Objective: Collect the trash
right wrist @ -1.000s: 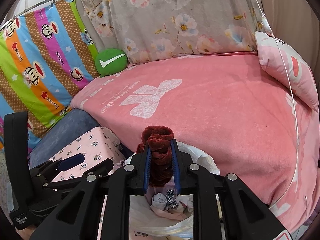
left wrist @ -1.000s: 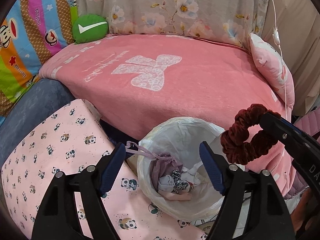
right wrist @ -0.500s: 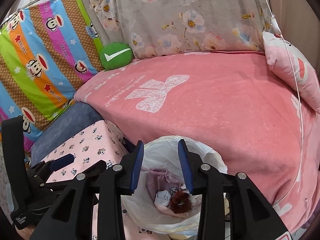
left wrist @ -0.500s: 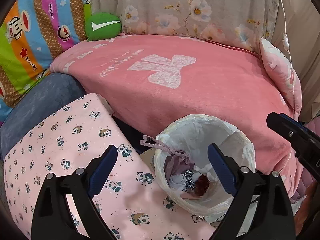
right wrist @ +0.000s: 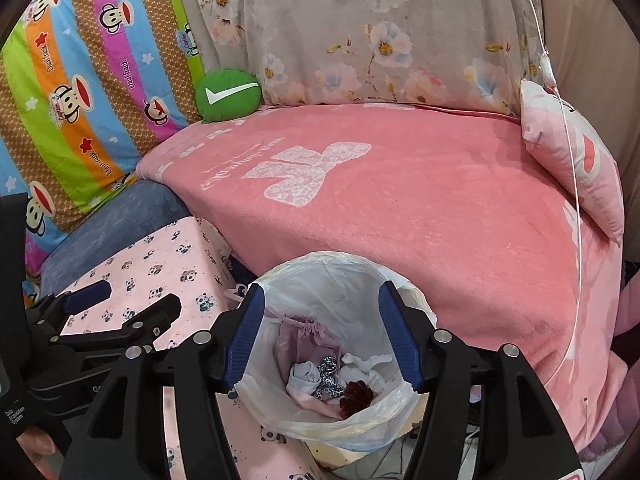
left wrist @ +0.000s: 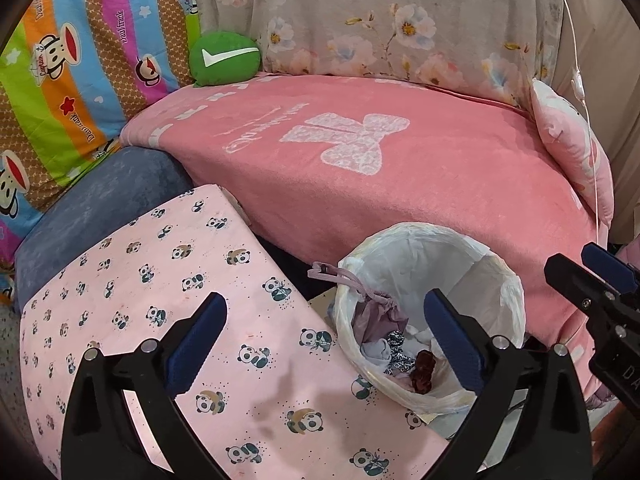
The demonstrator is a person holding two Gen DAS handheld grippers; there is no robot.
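A small bin lined with a white plastic bag [left wrist: 496,264] [right wrist: 336,268] stands on the floor in front of the pink-covered bed. Inside it lies a dark red velvet scrunchie [left wrist: 424,372] [right wrist: 356,396] among a purple drawstring pouch [right wrist: 296,336], a leopard-print scrap and pale cloth bits. My right gripper [right wrist: 322,334] hovers over the bin mouth, its jaws opening with nothing between them. My left gripper [left wrist: 326,344] hangs over the panda-print cloth and the bin's left rim, its jaws still widening and empty. Each gripper shows at the edge of the other's view.
A pink panda-print cushion [left wrist: 160,280] lies left of the bin beside a blue-grey cushion [left wrist: 100,200]. The bed's pink blanket [right wrist: 400,208] carries a green check-mark pillow [right wrist: 228,94], a pink pillow [right wrist: 572,156] and floral bedding [right wrist: 380,32]. A thin white cord [right wrist: 576,200] hangs at the right.
My right gripper let go of the dark red scrunchie, which fell into the bin, and its jaws spread apart. My left gripper's jaws widened and it shifted left over the panda cloth.
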